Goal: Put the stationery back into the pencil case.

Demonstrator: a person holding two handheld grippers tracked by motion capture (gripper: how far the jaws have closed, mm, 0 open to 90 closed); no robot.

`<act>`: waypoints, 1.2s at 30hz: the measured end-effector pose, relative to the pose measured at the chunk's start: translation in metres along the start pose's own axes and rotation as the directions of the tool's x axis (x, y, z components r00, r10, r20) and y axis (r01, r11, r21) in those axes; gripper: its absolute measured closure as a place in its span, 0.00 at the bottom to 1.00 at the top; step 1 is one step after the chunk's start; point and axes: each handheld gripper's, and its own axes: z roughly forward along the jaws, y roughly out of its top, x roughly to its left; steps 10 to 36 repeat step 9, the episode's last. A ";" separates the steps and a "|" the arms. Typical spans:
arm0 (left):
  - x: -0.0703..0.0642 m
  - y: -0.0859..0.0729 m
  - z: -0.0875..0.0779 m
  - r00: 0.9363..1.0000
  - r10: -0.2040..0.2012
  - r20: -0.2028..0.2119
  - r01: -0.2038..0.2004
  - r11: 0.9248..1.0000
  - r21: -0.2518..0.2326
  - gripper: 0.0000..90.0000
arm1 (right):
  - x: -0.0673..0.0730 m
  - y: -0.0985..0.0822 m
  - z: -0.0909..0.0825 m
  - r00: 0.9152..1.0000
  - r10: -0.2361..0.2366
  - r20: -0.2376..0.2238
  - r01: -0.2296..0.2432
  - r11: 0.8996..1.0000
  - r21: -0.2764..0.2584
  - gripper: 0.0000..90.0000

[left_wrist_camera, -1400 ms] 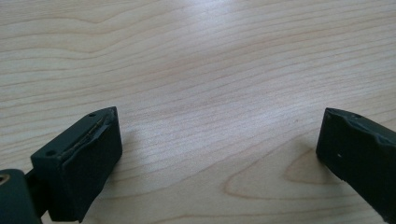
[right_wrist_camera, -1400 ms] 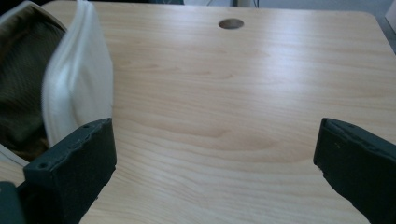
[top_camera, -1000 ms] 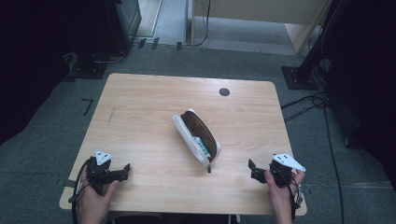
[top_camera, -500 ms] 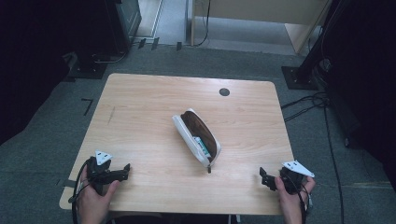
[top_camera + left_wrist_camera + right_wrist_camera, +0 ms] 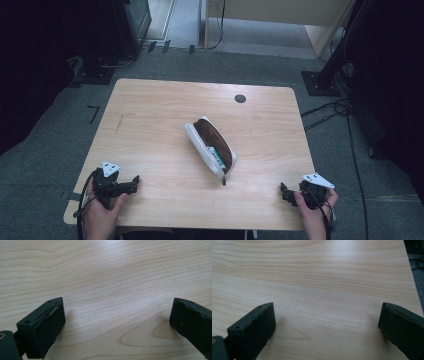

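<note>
A white pencil case (image 5: 212, 146) with a brown inside lies unzipped and angled in the middle of the wooden table (image 5: 150, 115); something green and white shows inside it. My left gripper (image 5: 131, 183) rests near the front left corner, open, with bare wood between its jaws (image 5: 115, 322). At the front right edge sits my right gripper (image 5: 284, 192), open too, over bare wood (image 5: 327, 325). Both stand well apart from the case.
A small dark round cap (image 5: 240, 98) is set into the tabletop at the back right. Grey floor surrounds the table, with cables (image 5: 330, 107) to the right and dark equipment stands at the back. The table's right edge (image 5: 412, 272) lies close to my right gripper.
My right gripper has drawn back toward the front edge and a little to the right. The left gripper and the pencil case have stayed put.
</note>
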 end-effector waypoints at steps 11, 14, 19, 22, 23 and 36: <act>0.000 0.000 0.000 1.000 -0.001 -0.001 0.001 1.000 -0.001 0.01 | 0.000 0.000 0.000 1.000 -0.002 0.001 0.002 1.000 -0.001 0.01; 0.000 0.000 0.000 1.000 -0.001 -0.001 0.001 1.000 -0.001 0.01 | 0.000 0.000 0.000 1.000 -0.002 0.001 0.002 1.000 -0.001 0.01; 0.000 0.000 0.000 1.000 -0.001 -0.001 0.001 1.000 -0.001 0.01 | 0.000 0.000 0.000 1.000 -0.002 0.001 0.002 1.000 -0.001 0.01; 0.000 0.000 0.000 1.000 -0.001 -0.001 0.001 1.000 -0.001 0.01 | 0.000 0.000 0.000 1.000 -0.002 0.001 0.002 1.000 -0.001 0.01; 0.000 0.000 0.000 1.000 -0.001 -0.001 0.001 1.000 -0.001 0.01 | 0.000 0.000 0.000 1.000 -0.002 0.001 0.002 1.000 -0.001 0.01; 0.000 0.000 0.000 1.000 -0.001 -0.001 0.001 1.000 -0.001 0.01 | 0.000 0.000 0.000 1.000 -0.002 0.001 0.002 1.000 -0.001 0.01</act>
